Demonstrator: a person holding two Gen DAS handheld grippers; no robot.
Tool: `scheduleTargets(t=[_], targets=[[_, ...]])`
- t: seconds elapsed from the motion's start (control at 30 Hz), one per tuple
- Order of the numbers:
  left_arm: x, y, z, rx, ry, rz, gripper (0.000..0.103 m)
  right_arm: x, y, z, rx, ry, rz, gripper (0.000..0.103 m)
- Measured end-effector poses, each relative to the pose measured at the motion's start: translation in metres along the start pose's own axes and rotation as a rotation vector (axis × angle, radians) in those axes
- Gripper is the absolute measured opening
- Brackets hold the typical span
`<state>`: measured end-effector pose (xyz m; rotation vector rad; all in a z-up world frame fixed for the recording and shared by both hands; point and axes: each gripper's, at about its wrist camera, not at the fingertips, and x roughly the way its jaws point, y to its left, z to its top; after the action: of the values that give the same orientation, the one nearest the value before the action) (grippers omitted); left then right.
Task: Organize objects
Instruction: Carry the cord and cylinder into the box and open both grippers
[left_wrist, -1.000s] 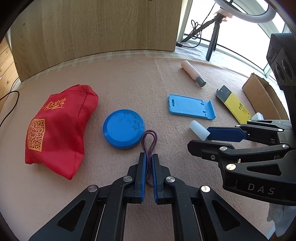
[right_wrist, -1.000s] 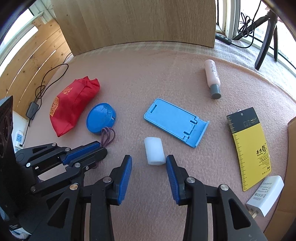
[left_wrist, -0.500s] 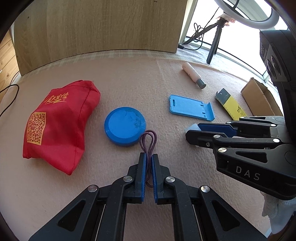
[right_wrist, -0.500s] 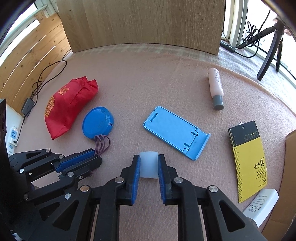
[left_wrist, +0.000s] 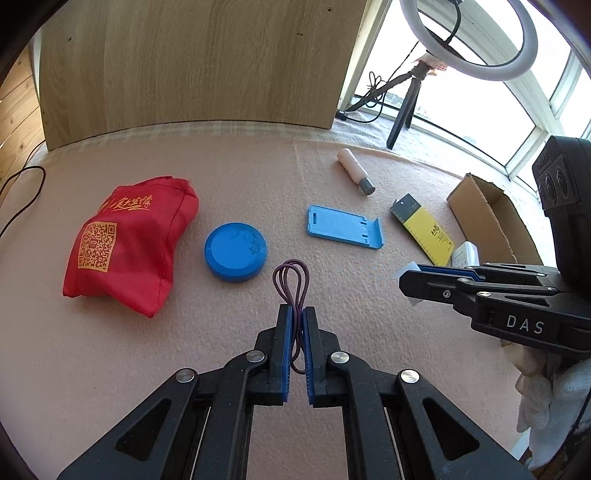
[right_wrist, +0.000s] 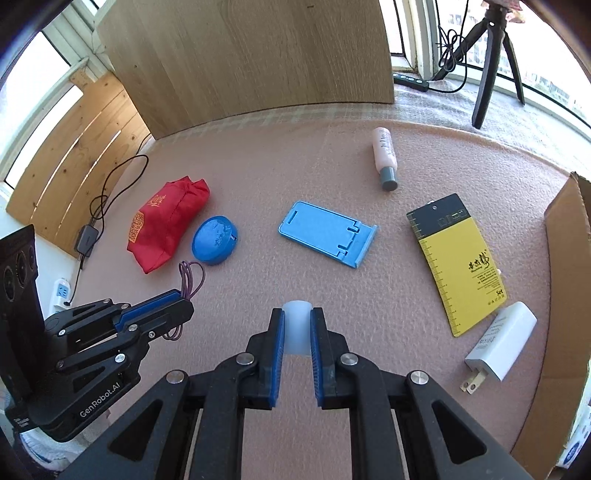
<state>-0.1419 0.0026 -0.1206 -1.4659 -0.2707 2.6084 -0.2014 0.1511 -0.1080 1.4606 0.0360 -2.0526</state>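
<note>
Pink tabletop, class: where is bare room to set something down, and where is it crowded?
Free: the wide strip between the wooden board and the objects, and the near patch between the blue phone stand and the right gripper. Crowded: the yellow card, white charger and cardboard box at right.

Black grippers (left_wrist: 294, 314), blue ribbed fingers (right_wrist: 277, 354), silver screws; "DAS", "GenRobot.AI"
</note>
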Motion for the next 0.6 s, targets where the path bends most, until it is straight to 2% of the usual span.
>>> scheduleTargets(t=[0.13,0.3,0.6], targets=[[-0.015,-0.02,0.005,0.017,-0.028,-0.034,0.006,-0.04,-0.015,-0.012,0.028,-0.065,-0.003,0.012],[-0.025,-0.057,0.012,0.057,-0.05,-0.09,0.006,-0.089,-0.041,-0.027,0.053,-0.142,-0.06,0.012],[-0.017,-0.156,0.021,0.174,-0.049,-0.209,0.006,-0.155,-0.113,-0.062,0.186,-0.234,-0.15,0.012]])
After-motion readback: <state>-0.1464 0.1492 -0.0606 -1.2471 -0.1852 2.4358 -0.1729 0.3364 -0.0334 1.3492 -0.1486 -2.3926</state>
